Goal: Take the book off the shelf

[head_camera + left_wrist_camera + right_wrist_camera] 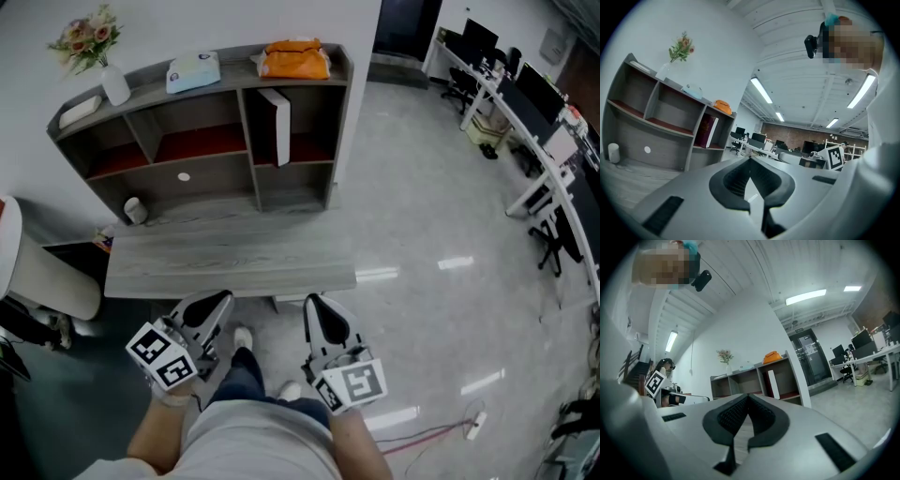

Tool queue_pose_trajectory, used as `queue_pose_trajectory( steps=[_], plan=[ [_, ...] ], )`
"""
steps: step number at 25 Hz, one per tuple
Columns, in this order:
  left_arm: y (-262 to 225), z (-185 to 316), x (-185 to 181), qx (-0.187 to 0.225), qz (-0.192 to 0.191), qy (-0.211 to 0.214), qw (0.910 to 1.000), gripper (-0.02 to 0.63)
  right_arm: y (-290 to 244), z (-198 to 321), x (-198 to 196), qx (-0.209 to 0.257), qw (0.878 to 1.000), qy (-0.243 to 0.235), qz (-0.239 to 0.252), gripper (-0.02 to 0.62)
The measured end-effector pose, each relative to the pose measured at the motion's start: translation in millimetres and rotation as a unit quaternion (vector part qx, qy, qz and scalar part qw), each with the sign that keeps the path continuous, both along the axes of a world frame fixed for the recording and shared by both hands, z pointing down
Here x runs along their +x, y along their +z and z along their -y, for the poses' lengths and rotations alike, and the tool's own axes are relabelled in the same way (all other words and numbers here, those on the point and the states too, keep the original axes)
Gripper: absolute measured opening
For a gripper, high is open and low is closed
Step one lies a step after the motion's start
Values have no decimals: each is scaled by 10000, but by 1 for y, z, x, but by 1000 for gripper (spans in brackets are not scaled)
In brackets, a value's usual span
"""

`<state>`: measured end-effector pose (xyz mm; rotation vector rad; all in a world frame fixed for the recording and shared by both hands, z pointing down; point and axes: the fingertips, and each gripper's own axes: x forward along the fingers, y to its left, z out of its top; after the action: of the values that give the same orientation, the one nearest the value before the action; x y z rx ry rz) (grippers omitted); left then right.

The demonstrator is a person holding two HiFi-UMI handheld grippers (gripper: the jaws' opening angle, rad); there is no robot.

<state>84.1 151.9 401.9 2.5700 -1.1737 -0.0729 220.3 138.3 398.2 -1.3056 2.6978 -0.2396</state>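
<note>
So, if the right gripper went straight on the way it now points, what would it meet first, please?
Most likely the shelf unit, near the divider just left of the book. The shut right gripper seems to look over the desk, so it should clear that, though depth is unclear.

Bright ceiling strip lights (pixel 805 296) glare off the floor (pixel 457 263); both gripper views curve into dark fisheye corners.
</note>
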Motion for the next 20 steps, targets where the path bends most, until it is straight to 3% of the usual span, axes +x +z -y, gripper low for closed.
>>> queue_pose_trajectory(
  steps=[7,20],
  plan=[
    [4,61,-21,-68,-116,237,9996,15,5,60,-21,-94,9994,290,-141,20],
    [3,187,-95,-175,-330,804,9961,15,-3,184,-87,-110,9936,1080,-321,21]
  ],
)
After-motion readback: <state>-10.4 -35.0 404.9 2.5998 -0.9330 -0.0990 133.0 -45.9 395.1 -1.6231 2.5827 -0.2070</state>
